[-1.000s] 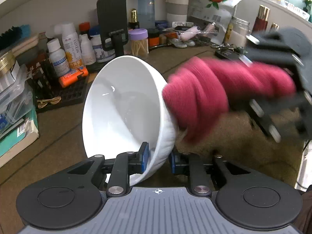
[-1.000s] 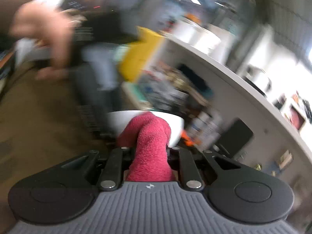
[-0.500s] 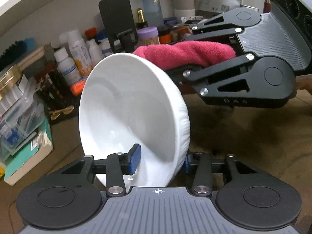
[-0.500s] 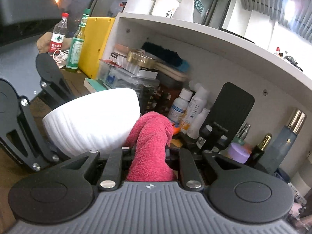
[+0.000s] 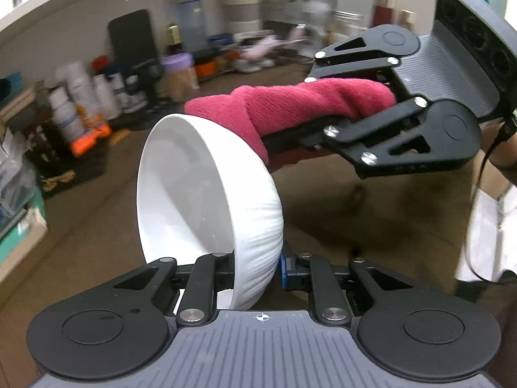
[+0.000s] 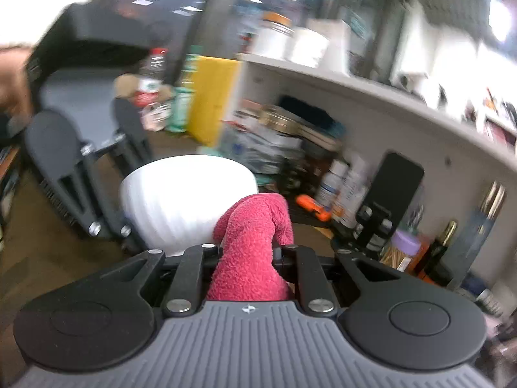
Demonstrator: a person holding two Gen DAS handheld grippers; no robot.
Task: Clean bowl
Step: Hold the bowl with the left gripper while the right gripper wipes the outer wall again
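A white ribbed bowl (image 5: 206,194) stands on edge, its hollow facing left. My left gripper (image 5: 255,265) has the bowl's near wall between its jaws, which are closing, and the blue pads press on it. A rolled pink cloth (image 5: 290,103) sticks out of my right gripper (image 6: 248,252), which is shut on it. The cloth's tip lies against the bowl's upper outer wall. In the right wrist view the cloth (image 6: 255,236) touches the bowl (image 6: 184,200) from the right, with the left gripper (image 6: 106,226) behind it.
Bottles (image 5: 74,110), a black phone stand (image 5: 132,42), a purple-lidded jar (image 5: 176,64) and an orange item (image 5: 90,139) crowd the back of the brown tabletop (image 5: 355,220) under a white shelf (image 6: 355,93). Books and boxes are stacked at the left. A yellow box (image 6: 213,97) stands further off.
The left jaws spread around the bowl's wall, then closed on it again; the bowl has turned more edge-on. The right gripper brought the cloth from the bowl's side up to its rim.
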